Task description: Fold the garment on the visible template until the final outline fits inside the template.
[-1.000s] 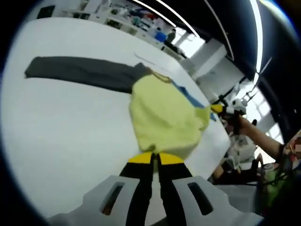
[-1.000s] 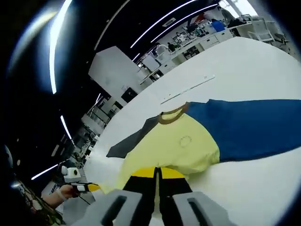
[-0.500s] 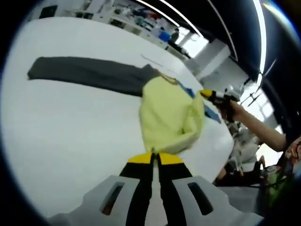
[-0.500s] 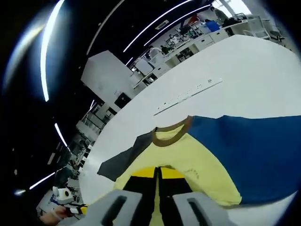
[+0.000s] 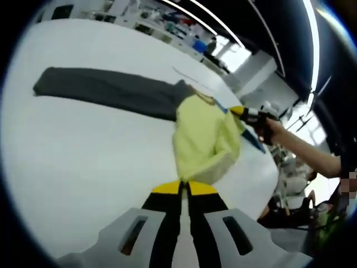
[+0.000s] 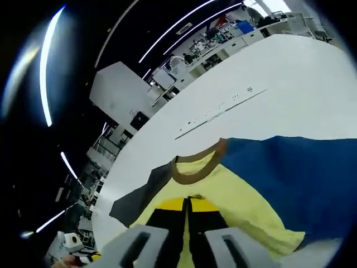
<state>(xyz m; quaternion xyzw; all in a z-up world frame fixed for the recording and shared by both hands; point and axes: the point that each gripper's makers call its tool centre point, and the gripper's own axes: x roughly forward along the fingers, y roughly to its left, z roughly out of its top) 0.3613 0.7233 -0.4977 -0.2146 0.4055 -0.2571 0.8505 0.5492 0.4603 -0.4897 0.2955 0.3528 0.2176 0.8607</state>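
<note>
**Shirt hem carried up toward the collar**

Left gripper view: left tongs [image 5: 184, 187], yellow-tipped and black, are pressed together on the near edge of a pale yellow cotton T-shirt body [image 5: 203, 137] with one dark grey long sleeve [image 5: 106, 92], lying on a broad white counter [image 5: 72, 162]. The right tongs [image 5: 239, 111], held in a person's hand [image 5: 266, 127], now sit close over the shirt's far side, where a second ago they stood well off beyond the counter edge. The yellow panel looks narrower and more bunched.

Right gripper view: right tongs [image 6: 186, 202] are closed on the yellow fabric, near the brown ribbed collar [image 6: 195, 165], which has drawn nearer. The royal blue sleeve [image 6: 295, 173] spreads to the right.

Judgement: the bottom-to-top fold is under way; both sleeves lie unfolded. I cannot make out a template.
</note>
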